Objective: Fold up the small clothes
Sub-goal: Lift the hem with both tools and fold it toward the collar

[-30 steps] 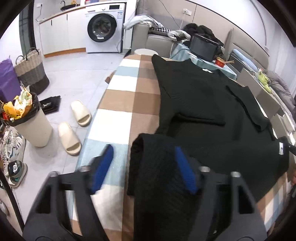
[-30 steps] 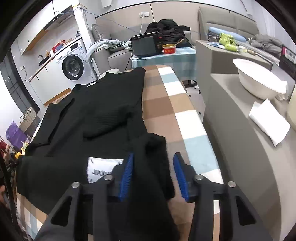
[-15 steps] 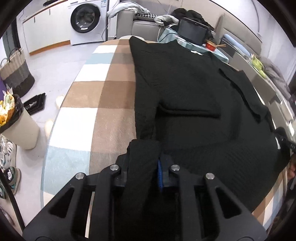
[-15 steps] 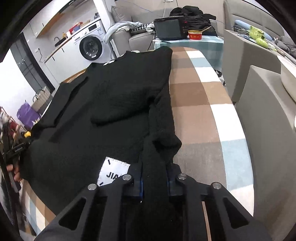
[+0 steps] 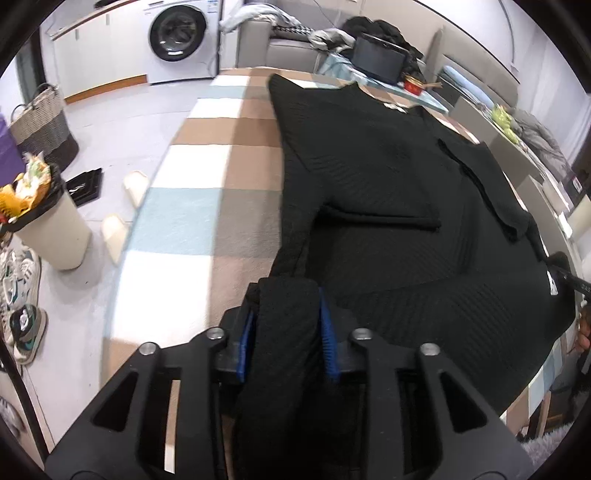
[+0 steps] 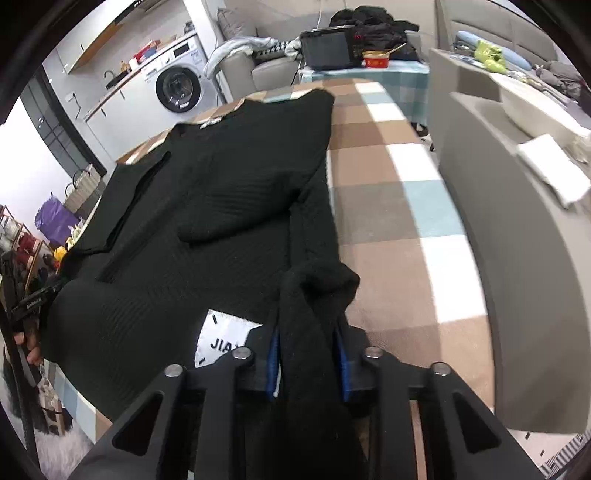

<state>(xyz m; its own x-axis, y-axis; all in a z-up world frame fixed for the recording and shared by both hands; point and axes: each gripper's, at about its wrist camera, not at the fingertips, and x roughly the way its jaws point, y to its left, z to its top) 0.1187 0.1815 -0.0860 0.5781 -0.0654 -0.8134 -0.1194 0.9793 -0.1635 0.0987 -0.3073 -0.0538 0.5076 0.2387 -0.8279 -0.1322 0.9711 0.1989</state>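
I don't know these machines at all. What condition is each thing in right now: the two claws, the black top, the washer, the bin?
Left gripper: fingers shut on the sweater's hem corner.
Right gripper: fingers shut on the other hem corner.
Black sweater: spread on the checked table, sleeves folded in, hem lifted.
Washing machine: door closed.
Trash bin: open, heaped full.

Only one piece of text could be read. In the right wrist view a white label [image 6: 224, 341] lay on the near part of the black sweater [image 6: 207, 236], printed with black letters "JIA"; the rest of the word was hidden behind the gripper. Small white lettering on a dark strap [image 6: 33, 301] at far left was too blurred to read.
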